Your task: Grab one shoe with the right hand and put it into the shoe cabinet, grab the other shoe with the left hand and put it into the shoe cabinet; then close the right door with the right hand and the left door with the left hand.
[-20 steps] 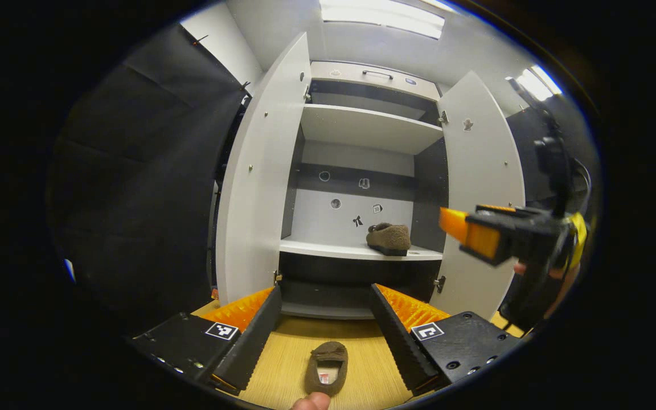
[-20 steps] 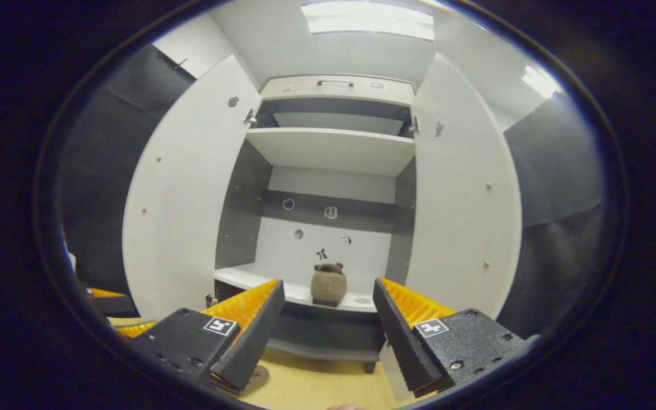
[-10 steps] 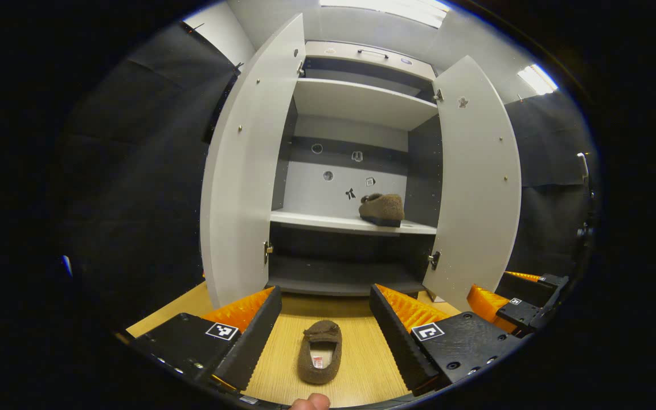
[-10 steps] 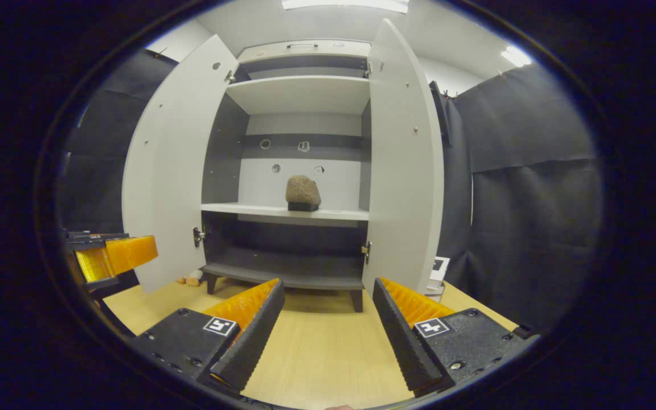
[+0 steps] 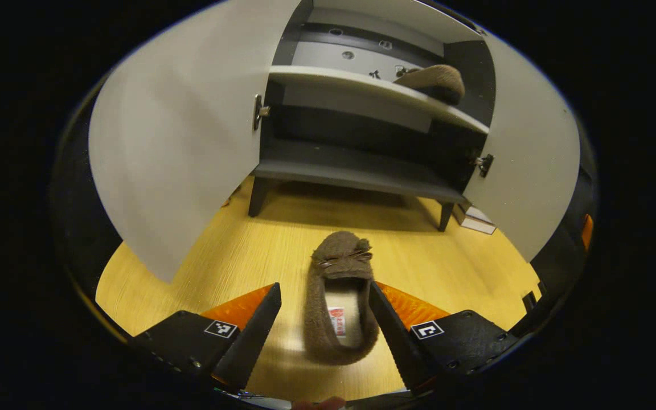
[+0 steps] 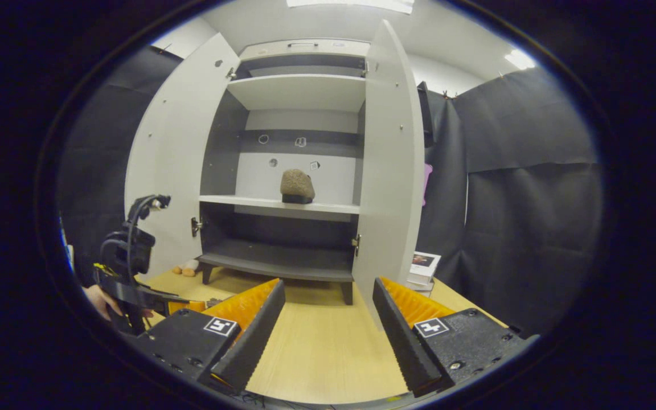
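Brown and fuzzy, one shoe (image 5: pixel 339 304) is lying on the floor (image 5: pixel 237 250) between the spread left gripper (image 5: pixel 323 327), while ahead of the spread right gripper (image 6: pixel 328 319) the other shoe (image 6: pixel 296 185) is sitting on the shoe cabinet (image 6: pixel 299 91) shelf.

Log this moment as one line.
shoe on floor between open left gripper fingers | other shoe on shelf | right gripper open | doors open

Both white doors of the tall shoe cabinet (image 6: pixel 299 171) stand swung wide, the left door (image 5: pixel 180 142) and right door (image 5: pixel 533 165) flanking an unblocked mouth. On the white middle shelf (image 6: pixel 282 203) one brown fuzzy slipper (image 6: pixel 296 185) sits toward the right; the shelf's left half is free. The dark bottom shelf (image 5: pixel 356 173) lies bare. A small stack of books (image 6: pixel 422 267) stands beside the right door's foot.
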`<move>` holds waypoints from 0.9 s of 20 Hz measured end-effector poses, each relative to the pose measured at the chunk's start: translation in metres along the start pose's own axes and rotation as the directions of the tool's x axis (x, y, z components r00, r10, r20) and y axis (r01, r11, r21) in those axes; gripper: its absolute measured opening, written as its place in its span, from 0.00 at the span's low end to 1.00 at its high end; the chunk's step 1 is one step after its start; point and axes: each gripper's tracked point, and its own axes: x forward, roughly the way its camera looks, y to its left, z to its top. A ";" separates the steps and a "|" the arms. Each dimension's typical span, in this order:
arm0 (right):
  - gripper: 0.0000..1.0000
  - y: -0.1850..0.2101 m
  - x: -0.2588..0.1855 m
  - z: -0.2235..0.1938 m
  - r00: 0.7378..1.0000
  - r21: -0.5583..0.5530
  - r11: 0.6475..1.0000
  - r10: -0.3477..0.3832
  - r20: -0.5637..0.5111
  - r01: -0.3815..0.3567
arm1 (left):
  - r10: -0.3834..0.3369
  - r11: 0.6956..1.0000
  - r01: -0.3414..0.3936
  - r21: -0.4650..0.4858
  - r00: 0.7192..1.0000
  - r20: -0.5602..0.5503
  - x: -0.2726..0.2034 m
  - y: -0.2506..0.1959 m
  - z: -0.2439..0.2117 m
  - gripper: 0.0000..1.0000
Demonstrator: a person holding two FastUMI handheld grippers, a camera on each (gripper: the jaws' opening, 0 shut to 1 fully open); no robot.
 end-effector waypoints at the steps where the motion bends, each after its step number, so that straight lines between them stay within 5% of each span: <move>1: 0.98 -0.002 0.000 -0.002 1.000 -0.008 1.000 -0.003 -0.006 0.003 | 0.017 1.000 -0.017 -0.003 1.000 -0.023 0.007 0.007 -0.009 0.95; 9: 0.98 -0.002 0.009 -0.023 0.995 -0.026 1.000 0.005 -0.098 -0.008 | 0.051 0.999 -0.051 0.001 0.999 -0.014 0.047 0.011 -0.015 0.93; 13: 0.98 0.000 0.013 -0.029 0.994 -0.056 0.998 0.006 -0.114 -0.013 | 0.056 0.998 -0.056 -0.018 0.998 -0.016 0.057 0.006 -0.015 0.58; 14: 0.98 -0.002 0.014 -0.030 0.993 -0.061 0.998 0.004 -0.114 -0.011 | 0.045 0.999 -0.045 -0.022 0.999 -0.007 0.058 0.001 -0.013 0.55; 16: 0.98 -0.002 0.017 -0.031 0.993 -0.059 0.998 0.004 -0.118 -0.011 | 0.036 0.999 -0.035 -0.010 0.999 0.004 0.061 -0.005 -0.013 0.26; 18: 1.00 -0.002 0.019 -0.033 0.992 -0.057 0.998 0.002 -0.126 -0.009 | 0.057 0.998 -0.056 -0.015 0.998 0.011 0.060 0.003 -0.010 0.18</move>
